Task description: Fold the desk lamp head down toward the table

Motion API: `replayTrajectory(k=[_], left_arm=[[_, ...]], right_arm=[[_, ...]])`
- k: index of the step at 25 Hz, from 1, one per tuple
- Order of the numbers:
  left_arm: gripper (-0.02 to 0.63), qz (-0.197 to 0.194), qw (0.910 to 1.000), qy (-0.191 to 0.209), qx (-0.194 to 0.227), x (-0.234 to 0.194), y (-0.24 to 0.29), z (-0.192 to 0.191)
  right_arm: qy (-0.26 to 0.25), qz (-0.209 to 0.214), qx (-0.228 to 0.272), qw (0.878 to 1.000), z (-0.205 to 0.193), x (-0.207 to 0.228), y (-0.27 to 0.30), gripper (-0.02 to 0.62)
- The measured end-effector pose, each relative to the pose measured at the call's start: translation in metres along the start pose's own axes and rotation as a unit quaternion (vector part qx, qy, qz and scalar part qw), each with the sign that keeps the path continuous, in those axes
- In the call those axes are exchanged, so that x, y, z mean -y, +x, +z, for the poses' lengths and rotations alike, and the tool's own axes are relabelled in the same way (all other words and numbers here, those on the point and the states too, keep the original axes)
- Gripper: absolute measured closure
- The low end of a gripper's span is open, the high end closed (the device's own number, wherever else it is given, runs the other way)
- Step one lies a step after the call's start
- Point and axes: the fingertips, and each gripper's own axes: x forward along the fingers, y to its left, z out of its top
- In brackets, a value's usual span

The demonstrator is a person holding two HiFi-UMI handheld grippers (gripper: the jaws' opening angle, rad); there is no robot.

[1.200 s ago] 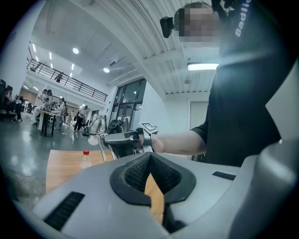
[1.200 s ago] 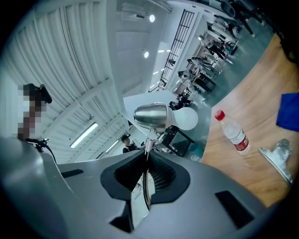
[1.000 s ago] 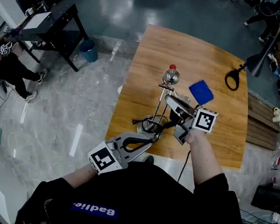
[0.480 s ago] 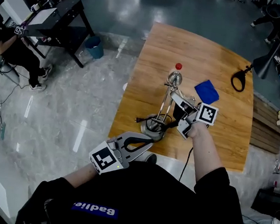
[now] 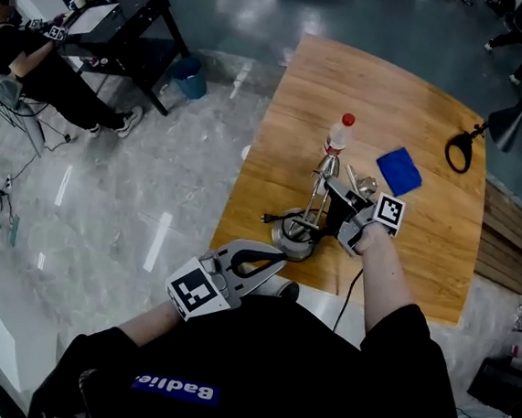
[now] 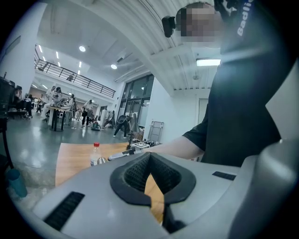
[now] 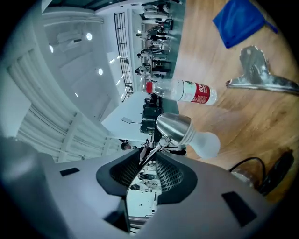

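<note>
Wooden worktop (image 5: 418, 108), desk lamp (image 5: 295, 242) mid-frame, its stem between just-spreading fingers of right gripper (image 7: 148, 158), left gripper (image 6: 148, 158) fingers pressed together, empty

Wooden table (image 5: 436, 110): lamp (image 5: 295, 242), bottle (image 5: 337, 135), cloth (image 5: 400, 171)

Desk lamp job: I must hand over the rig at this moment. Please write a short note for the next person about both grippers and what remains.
Left gripper: shut, empty, away from the chrome desk lamp.
Right gripper: jaws have just been opening; now apart, the lamp's thin metal arm between them, unclamped.
Round base stands near the wooden table's near edge; silver shade with white bulb points down at the table, beside a clear red-capped bottle.
Done: head looks folded down.
Left: confirm the angle, withdraw the right gripper.
</note>
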Motion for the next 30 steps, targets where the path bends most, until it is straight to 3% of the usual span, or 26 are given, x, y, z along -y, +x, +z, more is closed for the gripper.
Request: replayTrajectory(k=[14,21,23,25,30], left_arm=[[0.597,0.022,0.9996,0.012,-0.011,-0.006,0.006,-0.002],[0.597,0.062,0.9979,-0.008,-0.016,0.013,0.003,-0.007],[0.597,0.08,0.9963,-0.023,-0.02,0.02,-0.004,-0.013],[0.597,0.095,0.9946,-0.034,-0.024,0.027,-0.013,-0.02],[0.597,0.103,0.9938,-0.04,-0.012,0.044,-0.029,-0.023]], right_arm=[[0.088,-0.002,0.004,0.996,-0.014,0.037,-0.005,0.472],[0.077,0.027,-0.038,0.996,-0.014,0.031,-0.007,0.466],[0.071,0.054,-0.05,0.995,-0.014,0.021,-0.008,0.403],[0.078,0.071,-0.045,0.993,-0.014,0.013,-0.011,0.356],[0.047,0.083,-0.003,0.995,-0.033,-0.004,-0.055,0.356]])
